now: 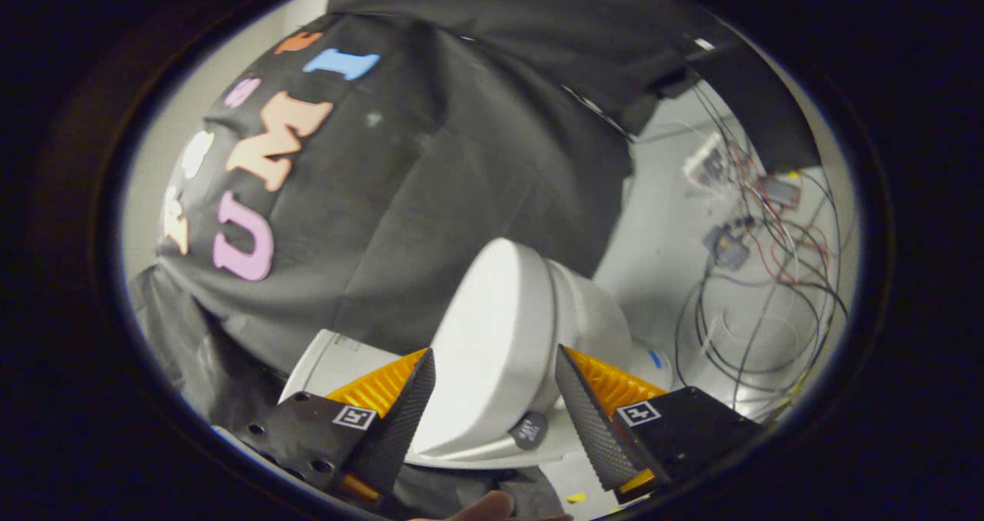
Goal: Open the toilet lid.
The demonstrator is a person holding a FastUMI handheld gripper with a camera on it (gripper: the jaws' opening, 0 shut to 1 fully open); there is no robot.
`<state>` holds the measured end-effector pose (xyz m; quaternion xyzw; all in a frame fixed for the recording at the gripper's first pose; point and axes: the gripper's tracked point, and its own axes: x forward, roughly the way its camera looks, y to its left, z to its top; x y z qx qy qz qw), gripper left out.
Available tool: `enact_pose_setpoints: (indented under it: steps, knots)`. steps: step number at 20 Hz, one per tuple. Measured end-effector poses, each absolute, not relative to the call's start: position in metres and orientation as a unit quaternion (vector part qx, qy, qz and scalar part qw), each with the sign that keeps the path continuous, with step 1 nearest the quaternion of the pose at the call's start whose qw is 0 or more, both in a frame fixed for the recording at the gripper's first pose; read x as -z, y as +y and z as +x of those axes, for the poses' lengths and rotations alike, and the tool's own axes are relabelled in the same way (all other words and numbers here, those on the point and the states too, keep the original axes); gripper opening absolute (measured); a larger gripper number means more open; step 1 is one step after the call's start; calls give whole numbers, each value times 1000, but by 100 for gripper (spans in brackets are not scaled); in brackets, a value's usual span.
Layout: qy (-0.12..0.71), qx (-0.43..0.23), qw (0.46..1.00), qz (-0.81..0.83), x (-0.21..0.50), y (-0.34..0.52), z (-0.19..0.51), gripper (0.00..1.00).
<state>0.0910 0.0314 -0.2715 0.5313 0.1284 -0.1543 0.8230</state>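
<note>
With the gripper (496, 367) fingers held well apart, the white toilet lid (492, 352) sat between and just beyond them, so I judged hooking its near rim squarely mattered most.

white floor (661, 221) w/ toilet (530, 329) + loose wires (761, 275).

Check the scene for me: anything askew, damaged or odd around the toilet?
A tangle of loose wires sprawls over the white wall beyond the toilet, looking untidy. The toilet seems intact, sitting between the open fingers.
</note>
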Motion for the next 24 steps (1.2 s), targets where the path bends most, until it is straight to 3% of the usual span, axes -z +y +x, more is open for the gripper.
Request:
enact_pose_setpoints:
  steps: [9, 12, 15, 17, 20, 24]
  knots:
    - [134, 112, 753, 634, 306, 64, 95, 96]
    - [136, 95, 752, 638, 309, 71, 101, 67]
    - [165, 89, 754, 629, 318, 82, 97, 46]
    - [158, 84, 754, 632, 317, 82, 98, 46]
    - [153, 120, 722, 663, 317, 68, 110, 17]
    - [174, 130, 768, 602, 321, 78, 109, 17]
